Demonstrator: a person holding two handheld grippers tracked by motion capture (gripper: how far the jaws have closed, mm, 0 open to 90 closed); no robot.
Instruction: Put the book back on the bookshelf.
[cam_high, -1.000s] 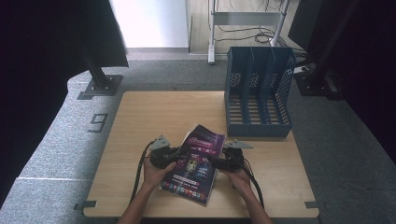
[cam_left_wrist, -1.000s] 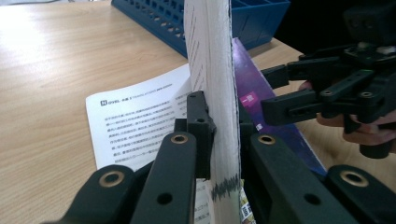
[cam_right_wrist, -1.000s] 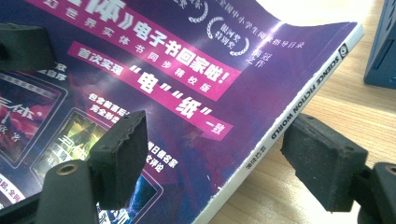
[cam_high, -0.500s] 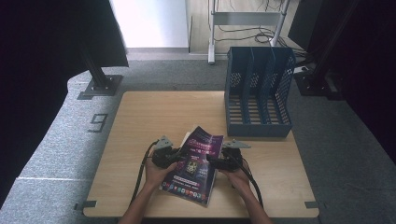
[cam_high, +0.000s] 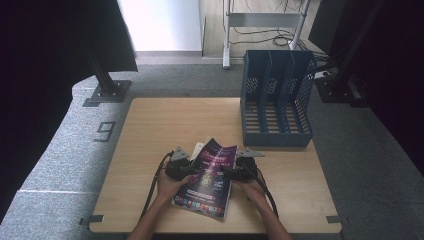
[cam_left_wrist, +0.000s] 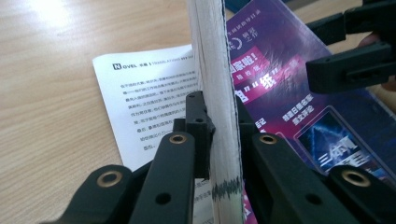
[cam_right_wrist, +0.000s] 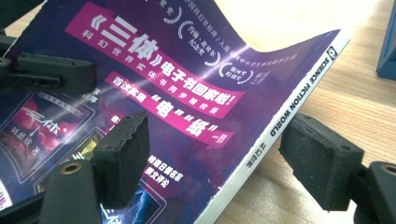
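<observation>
Edgewise, left tongs (cam_left_wrist: 219, 140) pinch magazine (cam_left_wrist: 215, 84).

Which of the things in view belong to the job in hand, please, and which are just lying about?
In the job:
magazine, its page edge clamped by the left gripper
right gripper, jaws open astride its spine
blue file rack, probably its destination

Lying about:
number 9 marker on the floor
metal stand behind
</observation>
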